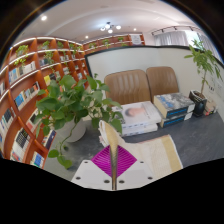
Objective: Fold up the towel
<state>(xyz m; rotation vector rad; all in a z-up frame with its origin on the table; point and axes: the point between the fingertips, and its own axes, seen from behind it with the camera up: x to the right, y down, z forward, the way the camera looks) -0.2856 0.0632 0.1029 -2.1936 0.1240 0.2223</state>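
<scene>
Your gripper (115,163) is pressed together, pinching a pale towel (110,137) that sticks up between the fingers. A leafy potted plant (72,105) crowds just beside it, with book stacks (140,117) and brown chairs (145,85) beyond.

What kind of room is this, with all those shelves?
Probably a library lounge or reading room: tall bookshelves filled with books line the wall, tan armchairs sit beyond the potted plant, and stacked boxes rest nearby.
</scene>
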